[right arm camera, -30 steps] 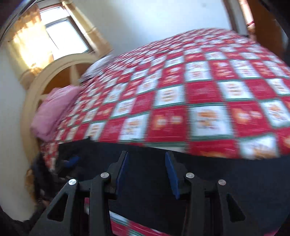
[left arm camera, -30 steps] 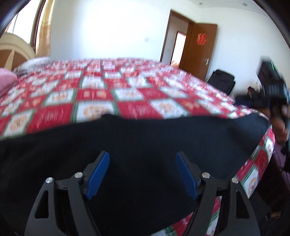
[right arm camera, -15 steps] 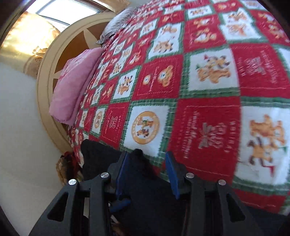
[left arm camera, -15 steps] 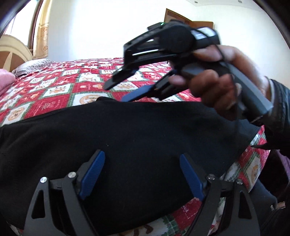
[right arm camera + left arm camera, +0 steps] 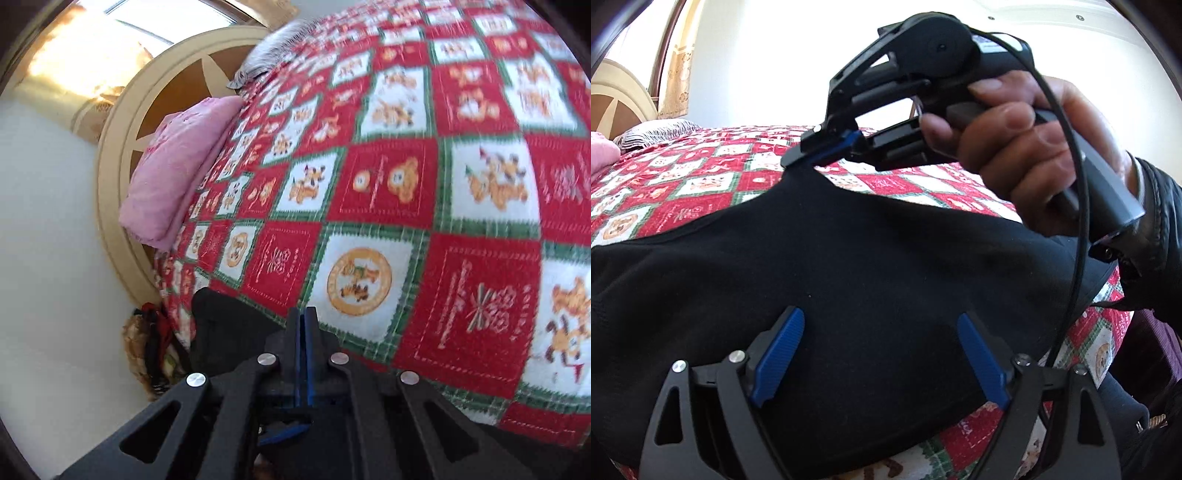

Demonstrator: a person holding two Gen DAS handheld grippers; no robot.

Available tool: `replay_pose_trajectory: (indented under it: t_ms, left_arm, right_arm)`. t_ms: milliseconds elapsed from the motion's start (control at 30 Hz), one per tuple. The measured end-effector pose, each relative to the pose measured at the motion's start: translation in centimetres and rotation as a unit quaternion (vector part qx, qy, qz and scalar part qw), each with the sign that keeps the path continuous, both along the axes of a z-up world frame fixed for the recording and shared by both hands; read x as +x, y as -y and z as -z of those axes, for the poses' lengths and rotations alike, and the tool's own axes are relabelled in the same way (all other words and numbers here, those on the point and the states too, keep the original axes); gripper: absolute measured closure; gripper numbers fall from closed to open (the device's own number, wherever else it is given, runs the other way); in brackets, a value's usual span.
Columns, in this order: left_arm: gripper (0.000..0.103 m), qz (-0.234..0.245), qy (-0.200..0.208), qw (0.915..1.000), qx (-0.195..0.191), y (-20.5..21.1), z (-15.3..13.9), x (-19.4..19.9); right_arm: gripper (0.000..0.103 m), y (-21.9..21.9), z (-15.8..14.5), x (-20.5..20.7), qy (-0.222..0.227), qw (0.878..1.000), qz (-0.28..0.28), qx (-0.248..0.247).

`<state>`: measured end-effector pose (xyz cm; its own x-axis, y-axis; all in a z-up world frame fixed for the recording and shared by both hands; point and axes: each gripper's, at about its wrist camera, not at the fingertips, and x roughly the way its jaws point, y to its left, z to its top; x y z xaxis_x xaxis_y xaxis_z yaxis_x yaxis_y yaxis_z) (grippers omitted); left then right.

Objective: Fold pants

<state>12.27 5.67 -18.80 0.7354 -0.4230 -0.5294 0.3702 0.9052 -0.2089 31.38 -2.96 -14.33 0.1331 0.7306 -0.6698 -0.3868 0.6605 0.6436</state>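
Black pants [image 5: 868, 258] lie spread across the near side of a bed with a red, green and white quilt [image 5: 701, 177]. My left gripper [image 5: 879, 315] hovers just over the pants, jaws wide open, blue pads [image 5: 779, 354] apart with nothing pinched. A hand [image 5: 1034, 155] holds my right gripper [image 5: 812, 153] at the pants' far edge. It is shut on the fabric, which rises to a small peak at its tip. In the right wrist view the right gripper [image 5: 304, 317] shows its pads pressed together, with black pants [image 5: 225, 328] bunched just left of them.
A pink pillow [image 5: 177, 166] and a grey striped pillow [image 5: 269, 62] rest against the round cream headboard [image 5: 118, 155]. A cable [image 5: 1075, 258] hangs from the right gripper across the pants. Clutter [image 5: 151, 350] sits on the floor beside the bed.
The right gripper swung in from the right over the pants, then shut on their far edge, lifting the fabric into a peak. The left gripper stayed over the pants.
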Motion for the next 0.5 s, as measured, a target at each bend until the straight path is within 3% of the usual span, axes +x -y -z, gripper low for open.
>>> replay_pose_trajectory:
  t_ms: [167,233,367,433,500]
  left_arm:
    - [0.013,0.001,0.007,1.0,0.003,0.0,0.1,0.0]
    - [0.013,0.002,0.006,1.0,-0.001,-0.1,0.0,0.1]
    - [0.012,-0.002,0.002,0.9997,-0.024,-0.9,-0.3,0.2]
    - [0.012,-0.005,-0.003,0.9993,-0.038,-1.2,-0.7,0.2]
    - [0.012,-0.013,-0.003,0.9988,-0.047,-1.7,-1.0,0.1]
  right_arm:
    - [0.102,0.4,3.6,2.0,-0.022,0.998,0.025,-0.045]
    - [0.102,1.1,4.6,2.2,-0.031,0.999,0.023,-0.03]
    - [0.1,2.2,3.5,1.4,-0.025,1.0,0.01,0.006]
    - [0.098,3.1,2.9,0.9,-0.015,1.0,0.014,-0.008]
    - [0.088,4.8,2.1,-0.2,0.005,0.999,0.021,-0.032]
